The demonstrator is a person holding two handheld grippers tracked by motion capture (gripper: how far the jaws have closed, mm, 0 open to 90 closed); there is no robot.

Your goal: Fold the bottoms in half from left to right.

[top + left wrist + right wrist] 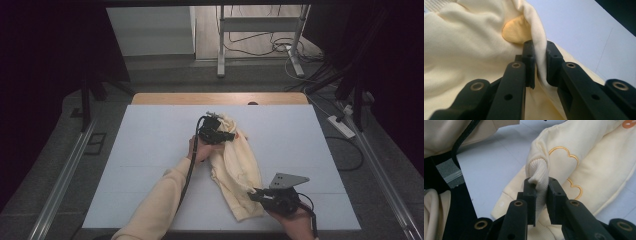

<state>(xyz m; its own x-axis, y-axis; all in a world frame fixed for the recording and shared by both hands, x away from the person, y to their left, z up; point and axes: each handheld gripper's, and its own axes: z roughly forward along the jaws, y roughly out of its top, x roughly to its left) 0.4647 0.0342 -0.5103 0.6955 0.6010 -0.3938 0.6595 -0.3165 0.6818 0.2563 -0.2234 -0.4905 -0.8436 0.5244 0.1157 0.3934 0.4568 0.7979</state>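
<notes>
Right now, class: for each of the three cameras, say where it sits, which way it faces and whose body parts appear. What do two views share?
High view: above the person's side, facing forward and down on the white table; forearms, left gripper, right gripper.
Left gripper view: rides the left gripper, facing a clamped fold of the cream sweatshirt.
Right gripper view: rides the right gripper, facing the sweatshirt's ribbed cuff; a sleeved arm shows too.
Shared: all show the sweatshirt.

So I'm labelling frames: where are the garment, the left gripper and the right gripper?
garment (240, 167): high view, middle of the cloth.
left gripper (540, 62): left gripper view, between the fingertips.
right gripper (541, 191): right gripper view, between the fingertips.
</notes>
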